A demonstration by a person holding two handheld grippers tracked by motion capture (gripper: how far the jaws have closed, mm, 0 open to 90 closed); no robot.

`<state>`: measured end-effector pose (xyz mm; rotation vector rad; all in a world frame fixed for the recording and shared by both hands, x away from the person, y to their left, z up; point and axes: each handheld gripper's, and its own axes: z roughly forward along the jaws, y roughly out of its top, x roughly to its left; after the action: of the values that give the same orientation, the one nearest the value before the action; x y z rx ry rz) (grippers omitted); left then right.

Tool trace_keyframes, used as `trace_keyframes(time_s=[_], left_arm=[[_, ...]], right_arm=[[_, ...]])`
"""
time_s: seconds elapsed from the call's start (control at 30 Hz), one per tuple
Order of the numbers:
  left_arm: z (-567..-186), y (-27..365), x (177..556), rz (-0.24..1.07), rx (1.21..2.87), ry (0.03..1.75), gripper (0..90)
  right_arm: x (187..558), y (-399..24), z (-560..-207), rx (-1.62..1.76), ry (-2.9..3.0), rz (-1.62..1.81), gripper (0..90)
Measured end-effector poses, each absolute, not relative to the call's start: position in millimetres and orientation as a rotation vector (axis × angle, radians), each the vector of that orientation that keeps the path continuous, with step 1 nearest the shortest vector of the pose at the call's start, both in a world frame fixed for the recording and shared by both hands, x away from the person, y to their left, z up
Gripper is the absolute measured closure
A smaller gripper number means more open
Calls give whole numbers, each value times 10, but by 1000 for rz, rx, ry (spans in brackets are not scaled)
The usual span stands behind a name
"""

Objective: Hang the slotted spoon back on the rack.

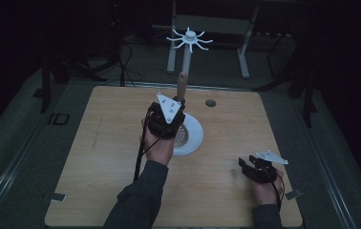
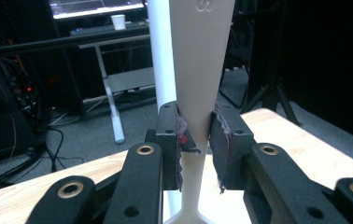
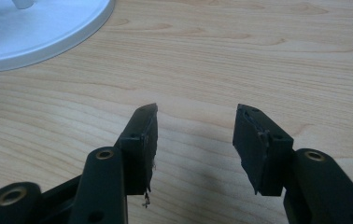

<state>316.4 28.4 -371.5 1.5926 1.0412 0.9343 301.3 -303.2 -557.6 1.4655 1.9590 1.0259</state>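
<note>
My left gripper point(image 1: 180, 106) is over the middle of the wooden table point(image 1: 97, 157), shut on a beige utensil handle point(image 1: 182, 85) that stands upright. In the left gripper view the pads point(image 2: 182, 140) clamp the narrow neck of the handle point(image 2: 200, 70), which widens upward. Just behind it is the white pole point(image 2: 161, 56) of a stand. The stand's round base point(image 1: 194, 138) sits on the table, and its crown of hooks point(image 1: 189, 38) is at the top. My right gripper point(image 1: 245, 164) rests low at the front right, open point(image 3: 195, 135), holding nothing.
A small dark hole point(image 1: 210, 102) lies in the table top near the far edge. The edge of the stand's white base point(image 3: 34, 28) is at the upper left in the right gripper view. Desk legs and cables stand on the dark floor beyond the table.
</note>
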Motion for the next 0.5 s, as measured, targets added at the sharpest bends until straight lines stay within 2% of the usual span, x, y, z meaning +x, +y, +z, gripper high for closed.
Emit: trace_keyframes(time_s=[0.5], left_arm=[[-3610, 199, 3186, 1020, 1520, 1087, 742]], right_arm=[[3019, -2990, -5592, 1456, 1973, 1017, 496]])
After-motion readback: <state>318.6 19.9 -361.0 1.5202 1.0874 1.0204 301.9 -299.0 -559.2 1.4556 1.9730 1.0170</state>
